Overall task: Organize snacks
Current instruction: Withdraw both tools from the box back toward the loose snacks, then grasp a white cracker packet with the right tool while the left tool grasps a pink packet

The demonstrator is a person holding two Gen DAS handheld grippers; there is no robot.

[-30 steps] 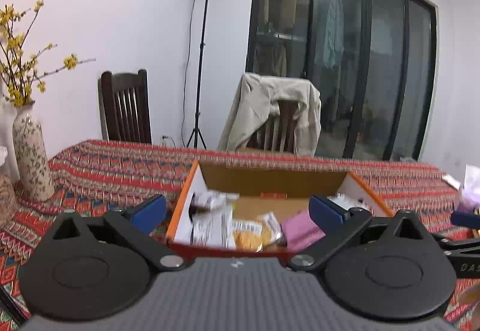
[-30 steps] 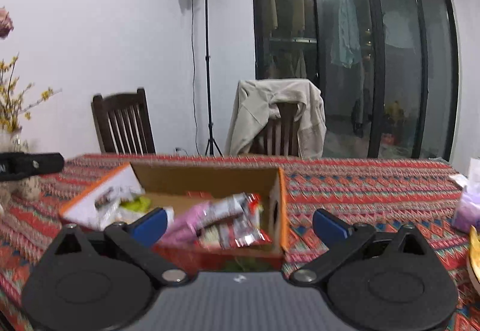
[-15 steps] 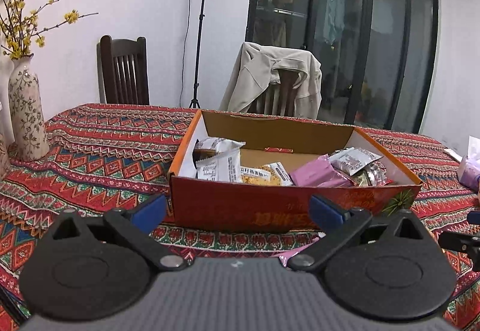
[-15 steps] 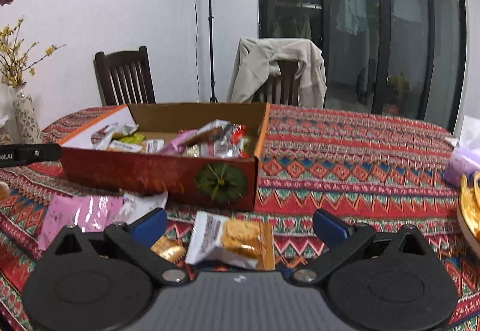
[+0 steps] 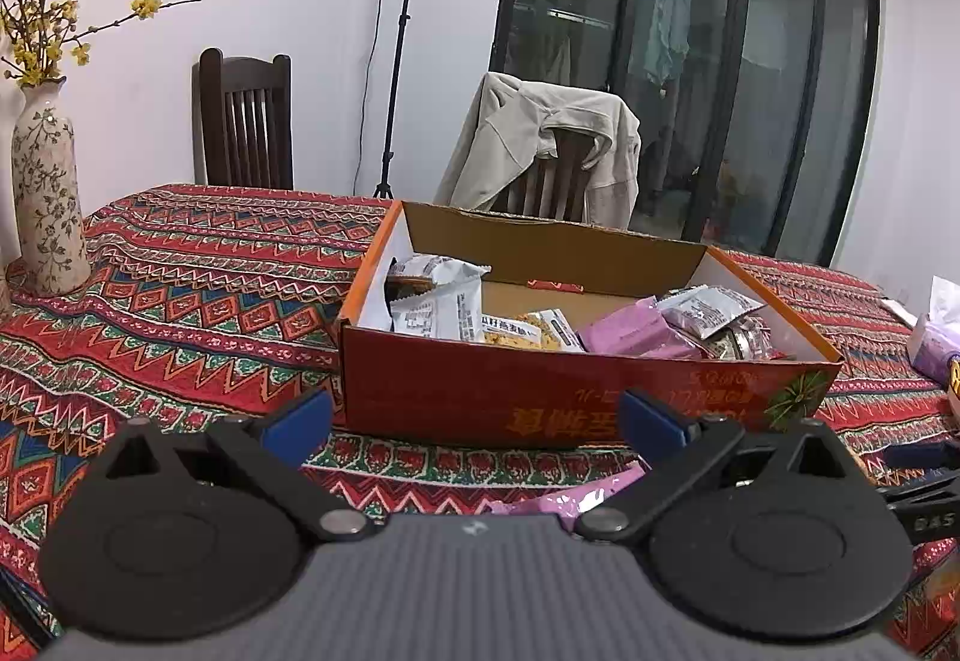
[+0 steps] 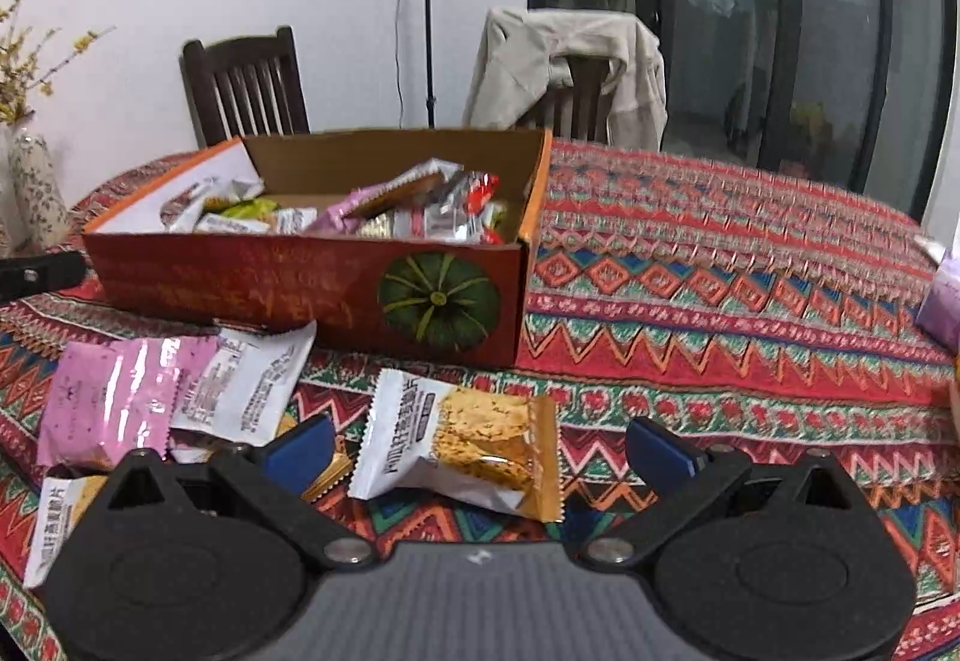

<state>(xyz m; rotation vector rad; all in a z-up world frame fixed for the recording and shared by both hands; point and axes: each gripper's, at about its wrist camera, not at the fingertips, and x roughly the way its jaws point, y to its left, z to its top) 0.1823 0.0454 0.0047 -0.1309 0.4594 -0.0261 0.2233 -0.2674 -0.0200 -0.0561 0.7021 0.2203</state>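
Note:
A red cardboard box (image 5: 576,391) (image 6: 312,277) holds several snack packets. Loose packets lie on the patterned tablecloth in front of it: a white and gold one (image 6: 462,445), a pink one (image 6: 108,403) and a white one (image 6: 252,379). My right gripper (image 6: 480,445) is open and empty, low over the cloth, with the white and gold packet between its fingers. My left gripper (image 5: 474,421) is open and empty, just in front of the box's near wall. A pink packet (image 5: 570,499) lies under it.
A flowered vase (image 5: 48,205) stands at the table's left edge. Two wooden chairs (image 5: 246,121) stand behind the table, one draped with a beige jacket (image 5: 540,145). A purple tissue pack (image 5: 933,343) lies at the right. A light stand (image 5: 402,37) is by the wall.
Both grippers have pulled back from over the box and tipped down toward the table. The loose packets in front of the box have come into the right wrist view.

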